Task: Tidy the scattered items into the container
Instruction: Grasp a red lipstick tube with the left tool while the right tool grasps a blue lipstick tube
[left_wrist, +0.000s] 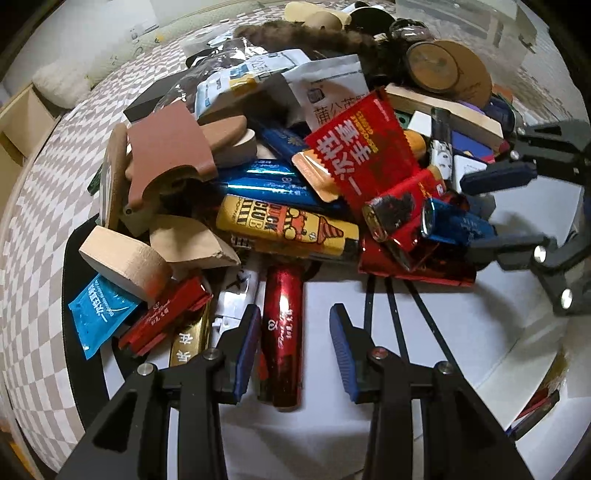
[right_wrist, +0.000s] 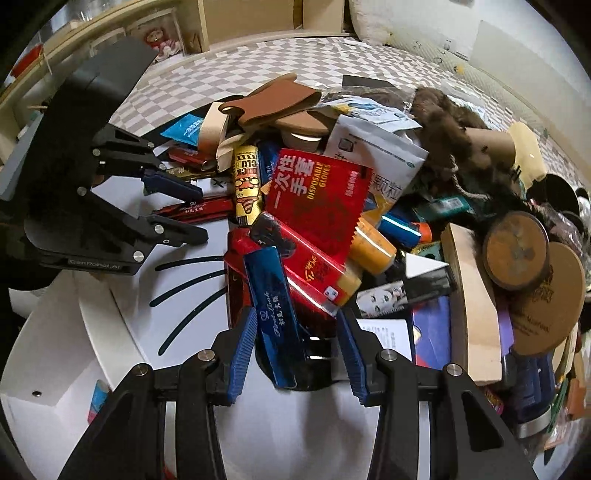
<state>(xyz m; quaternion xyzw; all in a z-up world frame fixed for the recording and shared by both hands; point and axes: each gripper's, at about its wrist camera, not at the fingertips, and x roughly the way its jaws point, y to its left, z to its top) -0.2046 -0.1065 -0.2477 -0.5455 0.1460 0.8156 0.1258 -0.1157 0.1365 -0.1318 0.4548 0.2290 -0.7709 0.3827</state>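
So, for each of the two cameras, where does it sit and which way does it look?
Left wrist: sits on the left tool, looking along its open fingers at a red foil tube before the pile; the right tool shows at right.
Right wrist: sits on the right tool, around a blue packet; the left tool shows at left.
Shared: the red gloves packet.

- A grey-and-white checked cover (left_wrist: 44, 206) spreads under and beyond the heap, reaching the far edge in the right wrist view (right_wrist: 236, 70)
- A white fluffy cushion (left_wrist: 61, 86) lies on the cover near its edge
- Pale wooden shelving (right_wrist: 258, 18) stands behind the cover, with open compartments
- A small doll (right_wrist: 159, 40) in red and white sits in one compartment at the left of that shelving
- A light wooden box (left_wrist: 22, 129) stands beside the cover, just below the cushion
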